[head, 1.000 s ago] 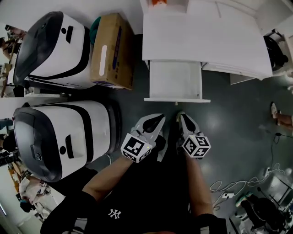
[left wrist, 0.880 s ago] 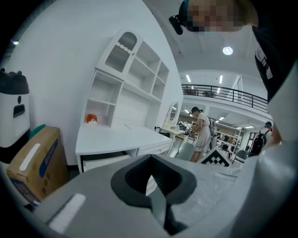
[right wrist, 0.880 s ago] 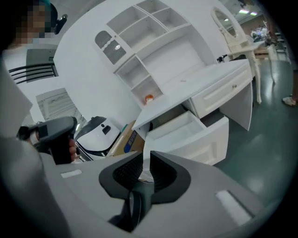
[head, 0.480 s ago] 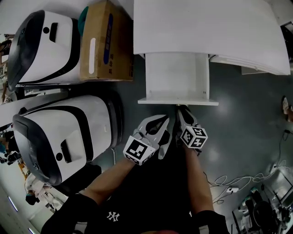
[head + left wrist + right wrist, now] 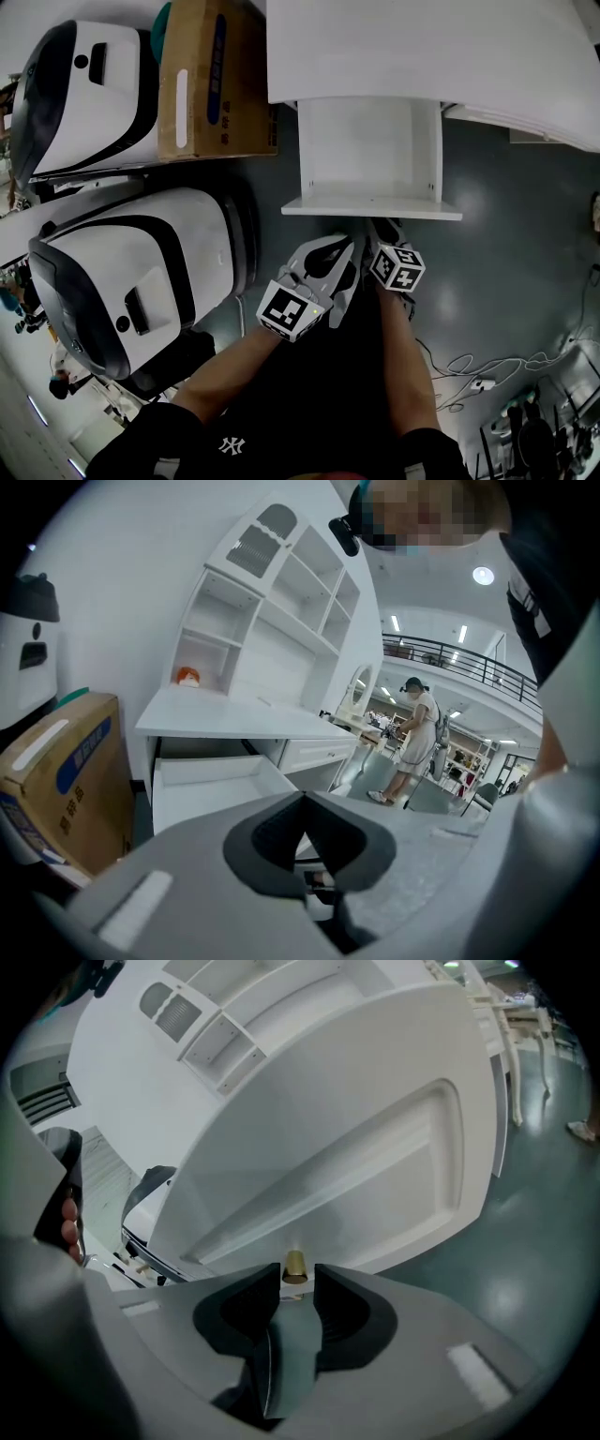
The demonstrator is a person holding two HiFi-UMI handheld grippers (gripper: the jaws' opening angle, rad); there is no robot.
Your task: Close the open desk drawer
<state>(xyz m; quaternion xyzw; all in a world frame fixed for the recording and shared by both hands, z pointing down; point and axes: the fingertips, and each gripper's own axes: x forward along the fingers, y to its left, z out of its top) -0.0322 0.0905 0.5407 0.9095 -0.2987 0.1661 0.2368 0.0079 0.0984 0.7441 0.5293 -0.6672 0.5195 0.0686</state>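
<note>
Though the head view hides its brass knob (image 5: 294, 1267), the open desk drawer (image 5: 370, 207) juts from the white desk (image 5: 422, 47), both grippers nearer it than a second ago, the right gripper (image 5: 382, 230) having just parted its jaws astride the knob, the left gripper (image 5: 341, 251) with jaws together.

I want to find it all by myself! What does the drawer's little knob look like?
Find the big white desk and the one drawer pulled out of it. On the drawer's front panel sits a tiny knob. It is brass-coloured, the only thing there not white.

left gripper (image 5: 339, 251) jaws together, right gripper (image 5: 382, 228) jaws just opened, knob (image 5: 294, 1267) between
</note>
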